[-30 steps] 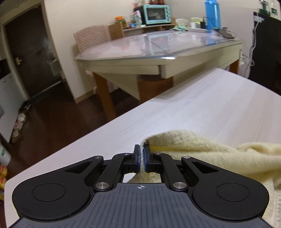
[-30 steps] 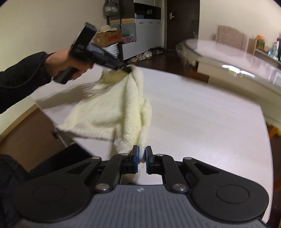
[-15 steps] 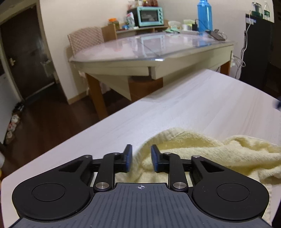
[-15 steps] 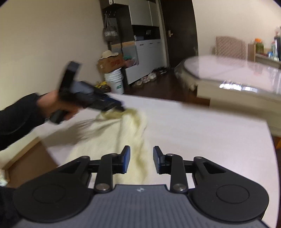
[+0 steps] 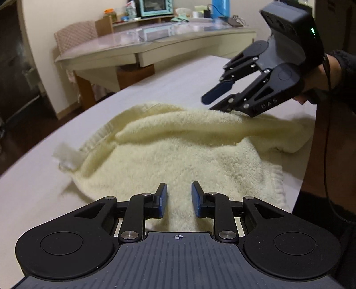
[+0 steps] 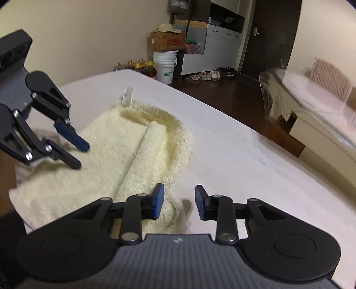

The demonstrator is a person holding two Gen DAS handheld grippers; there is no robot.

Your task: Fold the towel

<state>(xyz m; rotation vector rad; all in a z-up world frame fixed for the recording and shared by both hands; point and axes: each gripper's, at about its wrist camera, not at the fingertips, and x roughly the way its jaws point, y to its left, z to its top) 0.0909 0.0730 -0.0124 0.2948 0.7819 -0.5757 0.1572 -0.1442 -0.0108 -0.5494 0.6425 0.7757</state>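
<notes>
A pale yellow towel (image 5: pixel 178 153) lies loosely doubled on the white table (image 5: pixel 33 177), a rolled ridge running across it and a white label (image 5: pixel 66 153) sticking out at its far left corner. My left gripper (image 5: pixel 178 200) is open just above the towel's near edge, holding nothing. My right gripper (image 5: pixel 208 104), held by a hand in a dark sleeve, hovers open at the towel's far right fold. In the right wrist view the right gripper (image 6: pixel 179 202) is open over the towel's (image 6: pixel 124 155) near corner, and the left gripper (image 6: pixel 81 156) is open over its left side.
A glass-topped dining table (image 5: pixel 155 44) with a chair (image 5: pixel 75 37), a toaster oven (image 5: pixel 155 7) and a blue bottle stands beyond the white table. A white bucket (image 6: pixel 166 69), a cardboard box (image 6: pixel 166 41), shoes and a cabinet line the far wall. The white table's (image 6: pixel 244 166) right side is bare.
Both grippers have opened and let go of the towel. It has dropped from being held up to lying on the table, and both grippers have drawn back a little.
</notes>
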